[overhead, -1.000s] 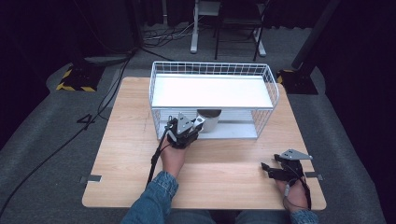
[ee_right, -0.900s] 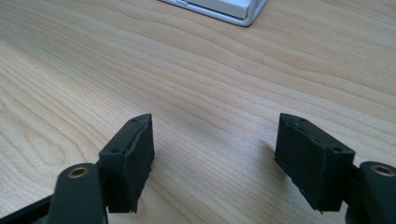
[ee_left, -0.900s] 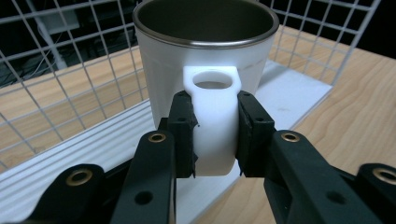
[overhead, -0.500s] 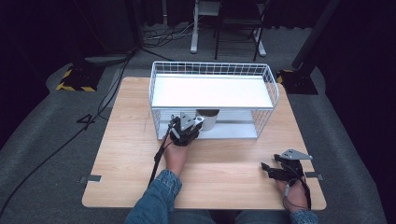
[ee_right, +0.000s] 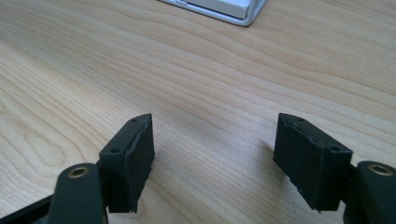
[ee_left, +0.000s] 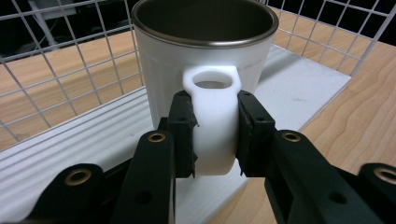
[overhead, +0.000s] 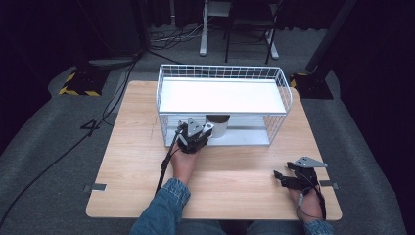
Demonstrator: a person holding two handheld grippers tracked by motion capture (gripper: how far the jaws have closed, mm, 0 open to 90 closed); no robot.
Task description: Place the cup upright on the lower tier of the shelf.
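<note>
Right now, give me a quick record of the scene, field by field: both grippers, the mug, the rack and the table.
left gripper: shut on the mug's handle
right gripper: open, low over bare table
mug: white, upright, on the rack's lower shelf
rack: white wire, two levels, top shelf bare
table: light wood

Left claw pinching white mug's handle

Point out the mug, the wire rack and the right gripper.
mug point(ee_left: 205, 60): left gripper view, white side wall.
wire rack point(overhead: 222, 72): high view, back rim.
right gripper point(ee_right: 212, 156): right gripper view, midway between its fingertips.
</note>
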